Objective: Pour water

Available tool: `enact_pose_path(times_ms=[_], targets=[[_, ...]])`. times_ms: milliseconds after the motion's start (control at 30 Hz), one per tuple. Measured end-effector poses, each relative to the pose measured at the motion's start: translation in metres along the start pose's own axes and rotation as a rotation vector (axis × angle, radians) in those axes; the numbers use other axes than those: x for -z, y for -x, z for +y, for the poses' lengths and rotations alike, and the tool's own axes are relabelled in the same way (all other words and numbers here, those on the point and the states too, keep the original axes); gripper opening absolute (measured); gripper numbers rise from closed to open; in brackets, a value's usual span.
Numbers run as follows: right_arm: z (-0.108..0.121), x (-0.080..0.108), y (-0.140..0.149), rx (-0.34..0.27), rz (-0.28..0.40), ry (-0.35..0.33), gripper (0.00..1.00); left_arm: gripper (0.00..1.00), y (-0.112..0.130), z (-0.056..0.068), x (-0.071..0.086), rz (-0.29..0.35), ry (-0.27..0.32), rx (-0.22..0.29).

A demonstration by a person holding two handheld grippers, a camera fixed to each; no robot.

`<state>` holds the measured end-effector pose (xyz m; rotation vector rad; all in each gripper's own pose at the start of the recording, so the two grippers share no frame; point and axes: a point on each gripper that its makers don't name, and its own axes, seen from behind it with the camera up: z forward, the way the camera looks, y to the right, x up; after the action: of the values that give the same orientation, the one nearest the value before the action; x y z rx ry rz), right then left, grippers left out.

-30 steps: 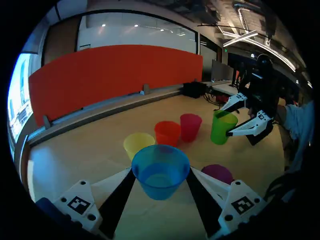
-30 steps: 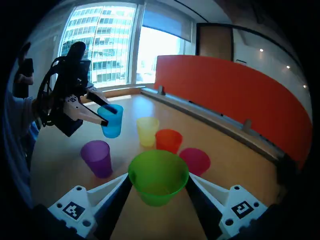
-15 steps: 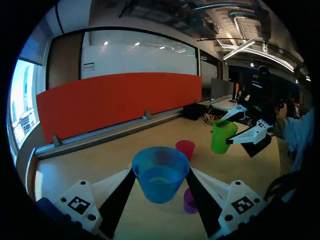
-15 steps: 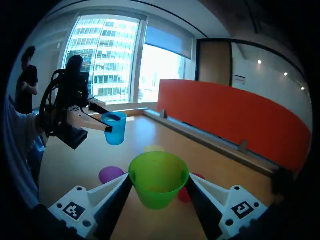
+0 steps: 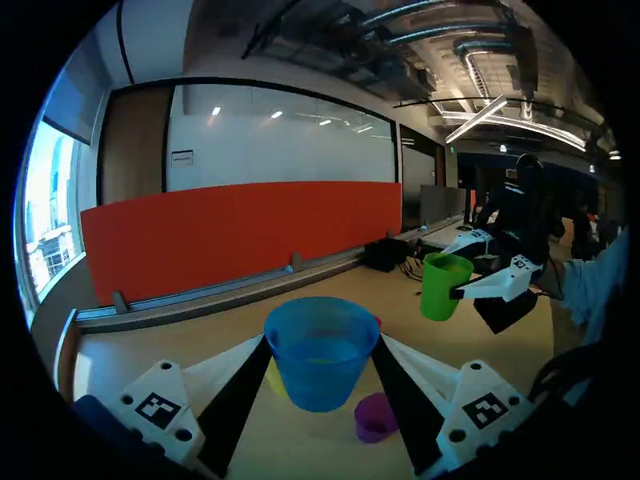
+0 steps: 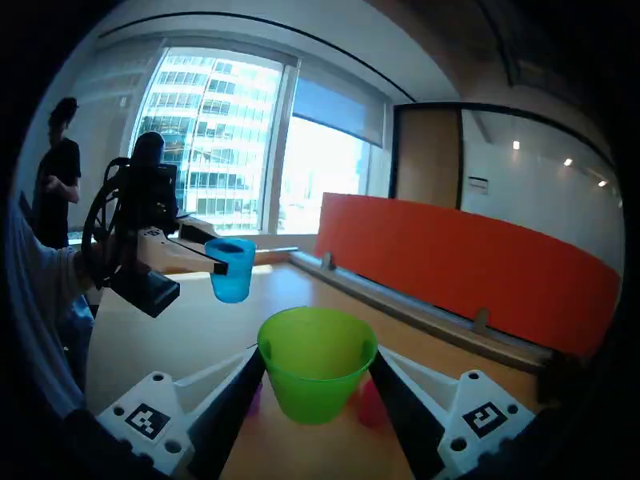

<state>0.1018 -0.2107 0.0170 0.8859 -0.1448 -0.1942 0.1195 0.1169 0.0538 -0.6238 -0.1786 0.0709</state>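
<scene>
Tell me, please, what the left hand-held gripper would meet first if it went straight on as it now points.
Most likely the orange partition: the left hand-held gripper, shut on the blue cup, points above the purple cup. Depth is unclear; the green cup lies off to the right.

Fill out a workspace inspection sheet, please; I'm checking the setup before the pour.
Surface: wooden table, no spill seen.
Job's things: blue cup, seemingly holding water; green cup; both held above the table.
Clutter: purple cup, yellow cup, pink cup standing below.
Grippers: left gripper shut on blue cup; right gripper shut on green cup.
Cables: dark cables beside a black box, far edge.
Surroundings: orange partition, windows, a person standing.
</scene>
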Motion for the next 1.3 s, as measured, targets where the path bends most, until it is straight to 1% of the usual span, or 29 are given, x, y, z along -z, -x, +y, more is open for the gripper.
enact_pose_path(times_ms=[400,600,867,1067,1167,1300], targets=[[-0.007,0.003,-0.029,0.000,0.072,-0.005,0.91,0.86,-0.026,0.015,0.009,0.073,0.019,0.010],[-0.008,0.004,-0.031,0.003,0.078,-0.005,0.92,0.86,-0.033,0.022,0.011,0.095,0.028,0.007],[-0.012,0.007,-0.034,0.002,0.086,-0.014,0.92,0.86,-0.042,0.027,0.013,0.115,0.031,-0.002],[-0.021,0.004,-0.037,-0.004,0.096,-0.036,0.91,0.86,-0.050,0.031,0.015,0.132,0.026,-0.036],[-0.027,0.002,-0.037,-0.006,0.100,-0.050,0.91,0.86,-0.056,0.032,0.017,0.142,0.019,-0.065],[-0.035,-0.001,-0.037,-0.003,0.102,-0.069,0.91,0.86,-0.064,0.032,0.020,0.157,0.003,-0.118]])
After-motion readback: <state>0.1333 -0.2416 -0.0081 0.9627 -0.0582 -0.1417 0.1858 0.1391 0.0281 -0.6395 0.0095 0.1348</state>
